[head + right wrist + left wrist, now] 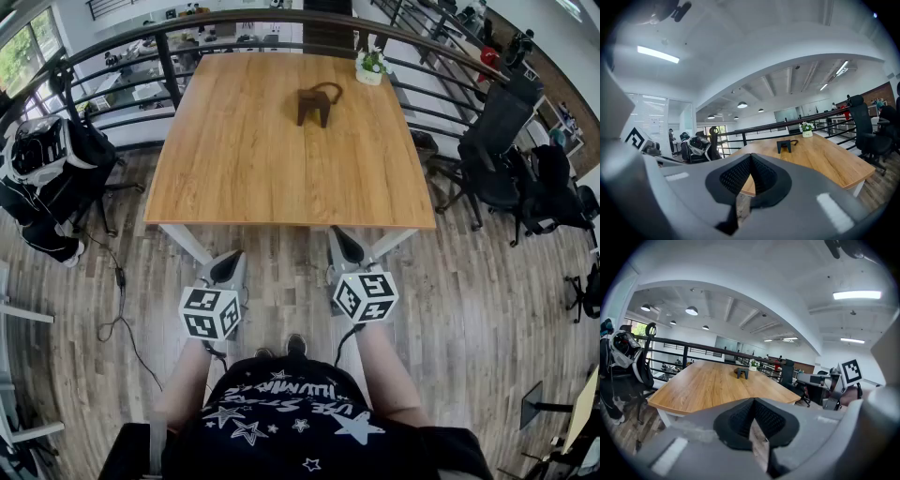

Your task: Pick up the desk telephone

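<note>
I see the telephone (317, 101) on the wooden desk (272, 178) by a railing (234, 20). The left gripper (228, 265) and right gripper (345, 246) have their fingers clenched, empty.

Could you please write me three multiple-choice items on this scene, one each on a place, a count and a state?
1. Where on the table is the telephone?
A. at the near edge
B. in the far half
C. at the left corner

2. How many things stand on the table?
A. one
B. two
C. four

3. How do the right tongs stand?
A. shut and empty
B. wide open
C. shut on the telephone

Answers:
1 B, it sits beyond the middle, towards the potted plant.
2 B, only the telephone and the plant are there.
3 A, the pads meet with nothing between them.
</note>
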A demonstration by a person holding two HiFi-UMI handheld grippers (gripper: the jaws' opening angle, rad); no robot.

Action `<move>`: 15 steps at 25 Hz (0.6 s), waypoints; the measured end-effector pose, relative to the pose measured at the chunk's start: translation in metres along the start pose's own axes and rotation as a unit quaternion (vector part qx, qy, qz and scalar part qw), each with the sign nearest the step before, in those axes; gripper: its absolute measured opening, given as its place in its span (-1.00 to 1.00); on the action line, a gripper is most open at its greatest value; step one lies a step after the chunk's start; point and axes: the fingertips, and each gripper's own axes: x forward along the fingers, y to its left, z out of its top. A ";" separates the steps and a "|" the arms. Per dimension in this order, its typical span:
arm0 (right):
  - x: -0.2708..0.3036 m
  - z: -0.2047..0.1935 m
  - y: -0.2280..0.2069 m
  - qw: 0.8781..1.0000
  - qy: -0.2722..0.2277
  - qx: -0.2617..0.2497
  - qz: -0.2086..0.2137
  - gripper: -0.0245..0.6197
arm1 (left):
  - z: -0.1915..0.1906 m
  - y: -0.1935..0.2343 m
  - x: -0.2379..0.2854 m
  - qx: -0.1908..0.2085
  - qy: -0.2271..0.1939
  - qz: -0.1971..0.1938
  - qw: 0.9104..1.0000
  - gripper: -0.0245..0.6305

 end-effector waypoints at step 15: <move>-0.002 -0.008 0.018 1.000 0.010 -0.005 -0.005 -0.93 | -0.018 0.012 -0.020 -0.017 0.013 0.003 1.000 -0.92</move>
